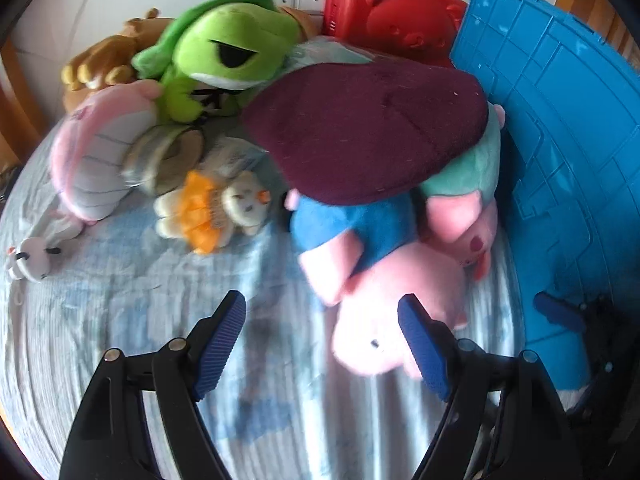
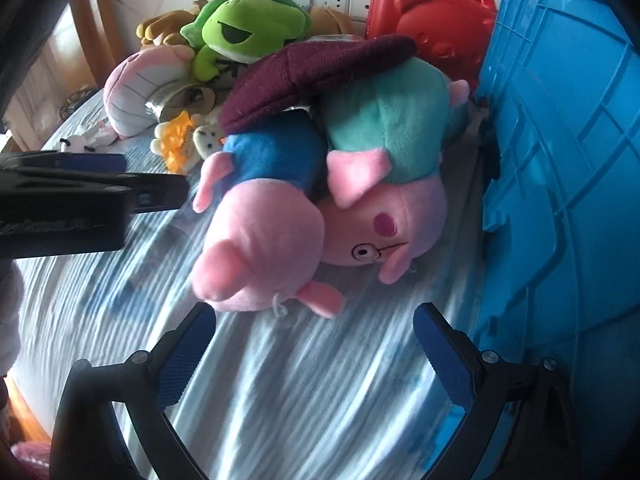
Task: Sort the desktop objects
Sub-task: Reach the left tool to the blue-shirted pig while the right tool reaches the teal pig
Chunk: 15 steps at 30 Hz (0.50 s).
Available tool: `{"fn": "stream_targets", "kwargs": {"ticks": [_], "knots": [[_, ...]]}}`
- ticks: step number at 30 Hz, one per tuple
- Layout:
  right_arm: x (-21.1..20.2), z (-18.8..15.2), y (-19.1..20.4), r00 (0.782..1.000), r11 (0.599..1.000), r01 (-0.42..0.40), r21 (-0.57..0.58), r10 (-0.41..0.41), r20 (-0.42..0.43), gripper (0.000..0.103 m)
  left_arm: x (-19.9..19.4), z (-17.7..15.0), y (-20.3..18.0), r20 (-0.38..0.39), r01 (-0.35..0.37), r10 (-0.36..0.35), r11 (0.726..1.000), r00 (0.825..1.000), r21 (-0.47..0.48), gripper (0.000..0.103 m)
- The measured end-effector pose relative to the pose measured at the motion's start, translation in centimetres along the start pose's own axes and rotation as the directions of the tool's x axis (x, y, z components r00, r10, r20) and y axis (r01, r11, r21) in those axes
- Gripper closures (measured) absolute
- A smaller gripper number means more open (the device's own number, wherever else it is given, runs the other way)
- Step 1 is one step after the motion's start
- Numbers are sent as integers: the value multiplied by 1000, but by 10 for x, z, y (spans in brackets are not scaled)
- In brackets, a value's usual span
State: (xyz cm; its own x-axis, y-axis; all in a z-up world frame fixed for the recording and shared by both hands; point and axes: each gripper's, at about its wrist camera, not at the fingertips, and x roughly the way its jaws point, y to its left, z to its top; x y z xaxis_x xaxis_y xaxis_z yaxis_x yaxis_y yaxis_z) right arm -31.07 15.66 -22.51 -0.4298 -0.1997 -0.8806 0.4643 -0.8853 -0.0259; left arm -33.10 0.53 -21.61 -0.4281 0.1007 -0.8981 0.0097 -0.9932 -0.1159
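Blue plastic crate (image 2: 560,140) is the biggest thing here, standing on its side along one edge of the bed (image 1: 120,320) (striped sheet, no desk in sight), so I'll place everything off it. Leaning right by the crate is a heap: two pig plushies, one in a teal top (image 2: 384,128) closest to the crate, one in a blue top (image 2: 260,220) just beside it on the far side. One maroon cushion-like thing (image 1: 360,128) sits on top of both. Behind the crate's far end there's one red plastic case (image 1: 392,12). Well away from the crate: one green frog (image 1: 224,48), one pink-and-white plush (image 1: 96,152), a brown plush (image 1: 100,64) and one small orange-and-cream doll (image 1: 216,208).

Left claw (image 1: 322,334) is spread with nothing between its jaws, hanging over the sheet by the blue-top pig's head. Right claw (image 2: 314,344) is spread and empty too, just short of the same pig.

My guess: this is the approach step, nothing picked yet. Next move needs one claw to straddle a soft part of that pig and squeeze.
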Motion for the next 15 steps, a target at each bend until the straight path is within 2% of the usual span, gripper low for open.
{"fn": "stream_targets", "kwargs": {"ticks": [3,6,9,12,15], "knots": [[6,1,-3,1000,1000,-6,-7,6,2,2,17,8,-12,-21,23,-23,1000,1000,-1,25],[12,0,2,999,998,36,-56,-35,8,2,31,14,-21,-36,44,-43,999,998,5,25],[19,-1,6,998,995,62,-83,-61,12,2,44,14,-26,-51,34,-32,999,998,36,23],[31,-2,0,1000,999,18,-39,-19,-18,2,47,9,-21,-45,9,-6,997,999,81,23],[39,-7,-5,996,996,-84,17,84,-32,2,37,1,1,-32,-25,28,995,999,92,22]]}}
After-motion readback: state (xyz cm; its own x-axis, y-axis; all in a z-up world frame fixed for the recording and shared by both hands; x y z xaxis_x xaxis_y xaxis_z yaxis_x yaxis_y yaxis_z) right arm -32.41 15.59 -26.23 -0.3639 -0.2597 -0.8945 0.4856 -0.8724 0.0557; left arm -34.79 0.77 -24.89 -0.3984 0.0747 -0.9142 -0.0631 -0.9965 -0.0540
